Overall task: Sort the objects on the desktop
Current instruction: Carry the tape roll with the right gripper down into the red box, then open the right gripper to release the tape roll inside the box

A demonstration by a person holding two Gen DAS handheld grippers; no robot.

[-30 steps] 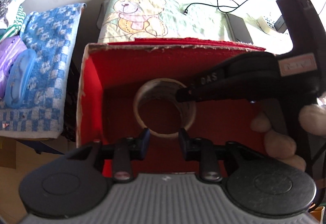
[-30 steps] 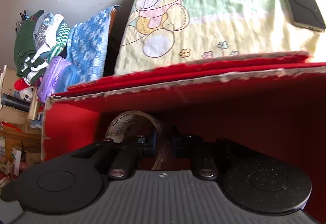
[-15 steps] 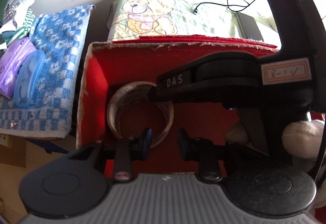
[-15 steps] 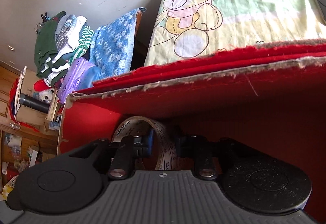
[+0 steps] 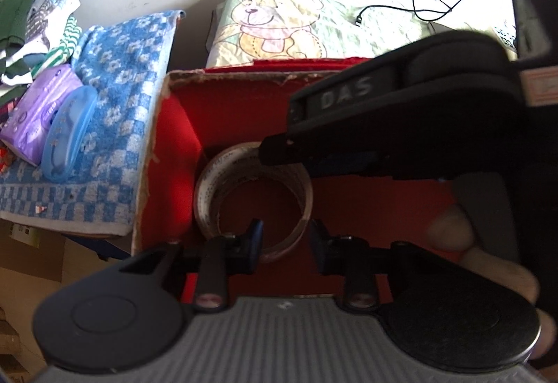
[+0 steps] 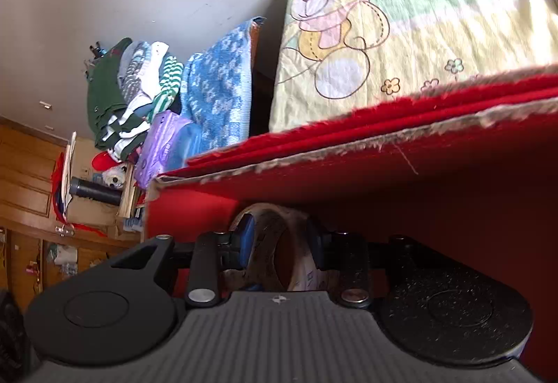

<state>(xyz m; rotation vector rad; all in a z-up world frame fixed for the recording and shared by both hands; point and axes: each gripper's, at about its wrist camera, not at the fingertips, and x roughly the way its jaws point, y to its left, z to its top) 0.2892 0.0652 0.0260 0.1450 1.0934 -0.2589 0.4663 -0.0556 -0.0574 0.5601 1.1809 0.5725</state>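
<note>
Tape roll (image 5: pixel 251 205): wide, pale, printed lettering on the inner core, outer wrap dull and scuffed. Located inside red box (image 5: pixel 174 152), near its left wall, lying flat on the floor of the box as seen from the left wrist view. Box edges torn, brown cardboard showing along the rim.

Right gripper (image 6: pixel 280 243): reaching down into the box, fingers parted, one on each side of the roll's wall (image 6: pixel 275 254). Contact between pads and roll: cannot tell. Blue pad visible on the left finger (image 6: pixel 246 238).

Left gripper (image 5: pixel 285 241): fingers spread apart, empty, hovering above the near rim of the roll.

Right hand (image 5: pixel 488 264): partly visible at the right edge, wrapped around the handle.

Behind the box: bear-print blanket (image 5: pixel 279 30), black cable (image 5: pixel 429 4). Left of the box: blue checked towel (image 5: pixel 115 104) carrying a purple pack (image 5: pixel 38 111) and a blue case (image 5: pixel 68 132).
</note>
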